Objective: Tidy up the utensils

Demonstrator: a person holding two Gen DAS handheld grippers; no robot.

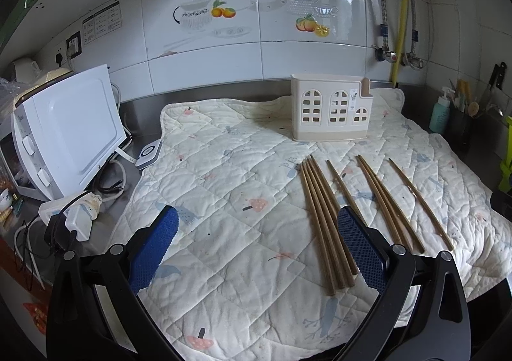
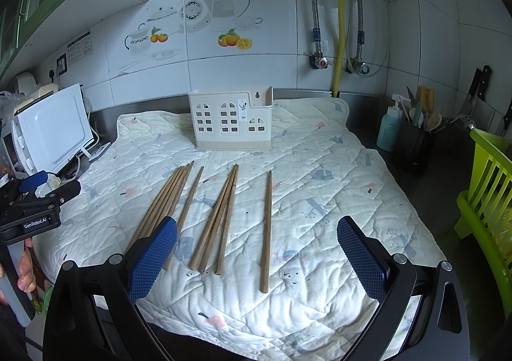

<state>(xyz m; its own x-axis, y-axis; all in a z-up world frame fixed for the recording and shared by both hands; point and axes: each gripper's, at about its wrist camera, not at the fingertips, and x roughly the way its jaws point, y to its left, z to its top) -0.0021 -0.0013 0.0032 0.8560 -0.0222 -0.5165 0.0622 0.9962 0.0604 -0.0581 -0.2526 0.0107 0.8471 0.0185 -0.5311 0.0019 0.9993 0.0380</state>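
Note:
Several brown wooden chopsticks [image 1: 323, 217] [image 2: 224, 217] lie side by side on a quilted cream mat [image 1: 240, 201] [image 2: 320, 201]. Behind them a cream utensil holder [image 1: 331, 108] [image 2: 232, 122] with window cut-outs stands upright at the mat's far edge. My left gripper [image 1: 257, 249] hovers open over the mat, its right pad beside the leftmost bundle of chopsticks. My right gripper [image 2: 257, 257] is open too, with a single chopstick [image 2: 267, 229] lying between its blue pads. The left gripper [image 2: 32, 201] also shows at the left edge of the right wrist view. Neither holds anything.
A white toaster oven [image 1: 67, 130] [image 2: 51, 130] with cables and plugs [image 1: 76, 210] crowds the counter's left. A teal bottle [image 2: 390, 127] and a dark utensil pot [image 2: 416, 143] stand at the right, next to a green rack [image 2: 486, 201]. Tiled wall and pipes [image 2: 342, 25] behind.

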